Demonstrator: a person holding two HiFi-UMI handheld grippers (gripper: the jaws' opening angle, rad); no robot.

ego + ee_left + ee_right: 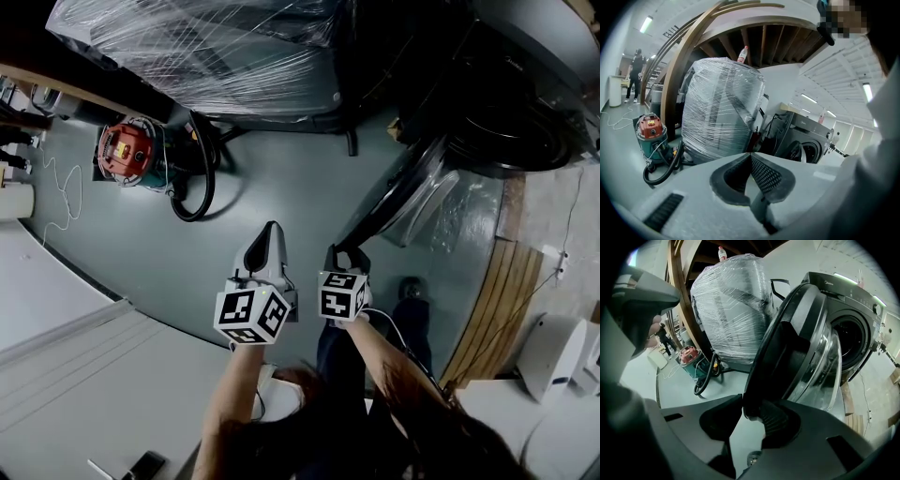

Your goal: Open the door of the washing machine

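A round door [797, 348], with a thick black rim and a bulging clear glass centre, is standing wide open from the front of the dark washer [853, 301]. The right gripper [750, 411] is pinching the door's outer rim. The left gripper [750, 159] is hovering farther from the washer, jaws pressed together on nothing.

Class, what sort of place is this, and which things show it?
Probably a warehouse or workshop: a plastic-wrapped load, a red shop vacuum on grey floor, and a washing machine with its door open.
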